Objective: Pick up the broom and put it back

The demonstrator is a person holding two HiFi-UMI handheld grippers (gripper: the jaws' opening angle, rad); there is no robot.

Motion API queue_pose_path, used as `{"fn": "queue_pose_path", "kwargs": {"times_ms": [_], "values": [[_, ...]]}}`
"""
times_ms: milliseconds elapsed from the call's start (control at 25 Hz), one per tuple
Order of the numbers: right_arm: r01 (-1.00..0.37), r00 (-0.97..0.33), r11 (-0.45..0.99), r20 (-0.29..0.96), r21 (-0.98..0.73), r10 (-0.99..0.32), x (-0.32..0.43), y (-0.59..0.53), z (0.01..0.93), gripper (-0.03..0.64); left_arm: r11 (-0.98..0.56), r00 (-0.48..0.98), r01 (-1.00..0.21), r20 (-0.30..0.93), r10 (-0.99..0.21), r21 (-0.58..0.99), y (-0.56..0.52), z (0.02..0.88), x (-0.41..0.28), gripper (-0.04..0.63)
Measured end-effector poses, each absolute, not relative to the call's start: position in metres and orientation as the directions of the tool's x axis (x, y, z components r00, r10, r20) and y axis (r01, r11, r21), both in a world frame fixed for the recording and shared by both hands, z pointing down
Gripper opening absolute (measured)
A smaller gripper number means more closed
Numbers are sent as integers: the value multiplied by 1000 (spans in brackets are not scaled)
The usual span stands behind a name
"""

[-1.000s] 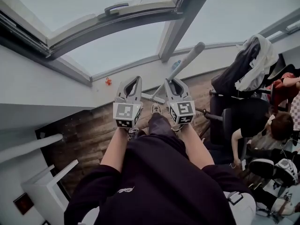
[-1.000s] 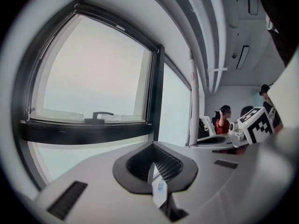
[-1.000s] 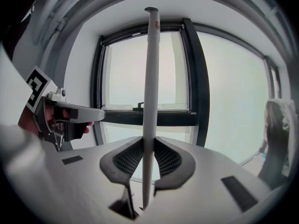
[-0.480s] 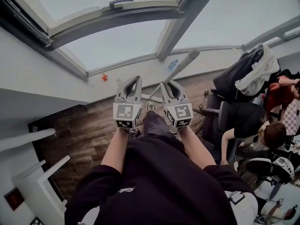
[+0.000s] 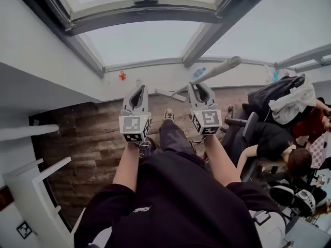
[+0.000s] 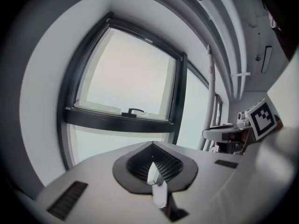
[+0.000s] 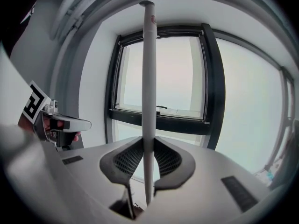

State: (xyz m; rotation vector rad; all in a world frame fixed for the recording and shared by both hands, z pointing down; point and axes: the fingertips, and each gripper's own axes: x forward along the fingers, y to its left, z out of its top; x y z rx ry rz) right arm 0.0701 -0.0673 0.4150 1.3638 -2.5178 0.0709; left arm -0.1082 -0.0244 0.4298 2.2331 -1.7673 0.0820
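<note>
In the head view the broom's grey handle [image 5: 214, 70] slants up to the right in front of the window. Its head [image 5: 169, 94] hangs low between the two grippers, above the wooden floor. My right gripper [image 5: 199, 87] is shut on the handle. In the right gripper view the handle [image 7: 148, 78] rises straight up from between the dark pads of that gripper [image 7: 147, 148]. My left gripper [image 5: 140, 88] stands beside it to the left, apart from the broom. Its jaws [image 6: 152, 146] are shut with nothing between them. The handle [image 6: 210, 83] shows at the right of the left gripper view.
A large dark-framed window [image 5: 145, 14] with a white sill [image 5: 155, 76] faces me. A small orange thing [image 5: 122, 75] and a bottle [image 5: 199, 72] sit on the sill. Office chairs draped with clothes [image 5: 282, 94] and seated people [image 5: 289, 159] crowd the right. White furniture [image 5: 31, 190] stands at the lower left.
The broom handle now leans further to the right and lies flatter. The left gripper has drawn a little away from the right one. The window has shifted in the head view.
</note>
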Motion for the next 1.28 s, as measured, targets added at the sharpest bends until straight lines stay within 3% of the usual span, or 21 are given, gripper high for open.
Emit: {"fn": "queue_pose_path", "kwargs": {"times_ms": [440,960,1280], "values": [[-790,-575,611,283,51,-767,23,-64,426,89,-1,48,-986,277,-960,169,44,442,-190,0],[-651,-715,757,283,66,-639,-66,-25,411,89,33,7,-981,207,-978,189,52,429,-214,0],[-537,-788,837,291,102,-542,-136,-7,416,89,129,-97,-978,193,-976,161,82,409,-266,0]]}}
